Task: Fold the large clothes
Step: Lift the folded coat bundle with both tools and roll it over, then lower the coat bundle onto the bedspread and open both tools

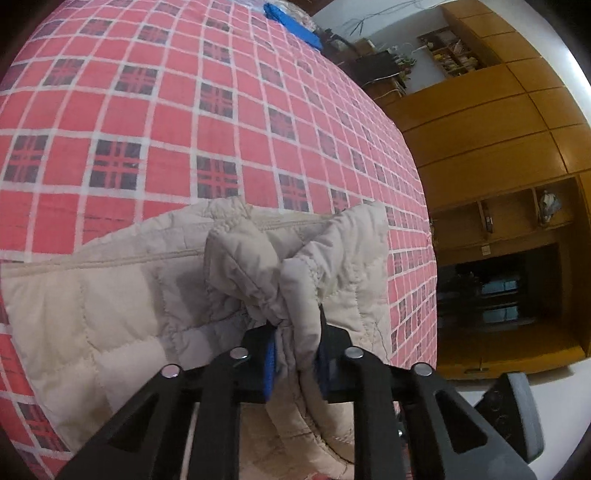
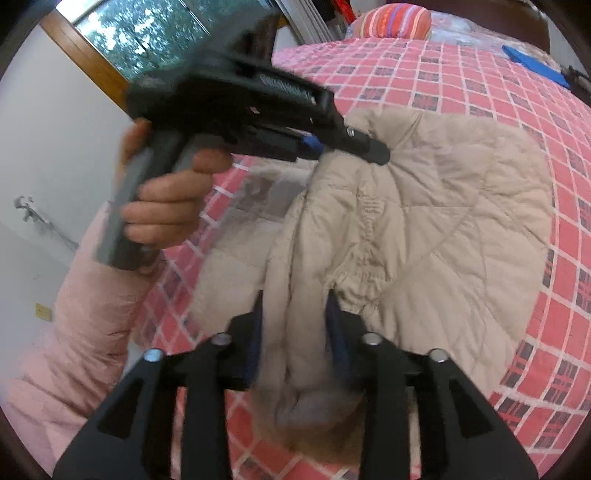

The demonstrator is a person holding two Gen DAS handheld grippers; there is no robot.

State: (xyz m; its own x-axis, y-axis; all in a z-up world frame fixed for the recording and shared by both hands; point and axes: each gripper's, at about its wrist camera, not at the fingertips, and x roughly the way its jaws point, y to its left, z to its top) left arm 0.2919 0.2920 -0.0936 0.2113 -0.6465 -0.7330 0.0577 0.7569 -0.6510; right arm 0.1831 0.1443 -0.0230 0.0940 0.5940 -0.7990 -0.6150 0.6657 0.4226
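A bed [image 1: 155, 122] covered by a red checked sheet with dark plaid squares fills most of both views and carries the garment. Beyond the left claw's far right stands a wall of wooden cabinets [image 1: 491, 122] with open shelves; past the far end of the bed lies a blue cloth [image 1: 291, 24]. In the right wrist view a window [image 2: 147, 33] with a wooden frame sits up and left of the right claw, and a striped pillow [image 2: 395, 22] rests at the bed's far end.

A beige quilted jacket [image 2: 443, 206] lies spread on the bed, directly ahead of both claws and bunched up toward each.

The left claw [image 1: 295, 354] is closed tight on a gathered fold of the jacket, with fabric squeezed between its blue pads and puffing out just ahead of the tips. In the right wrist view it [image 2: 325, 147] appears ahead and to the left, held by a hand [image 2: 166, 206] in a pink padded sleeve [image 2: 88, 332], biting the jacket's far edge.

The right claw [image 2: 295, 332] grips a thick fold of the jacket's near edge; its fingers stand somewhat apart with fabric filling the gap between them and hanging down below.
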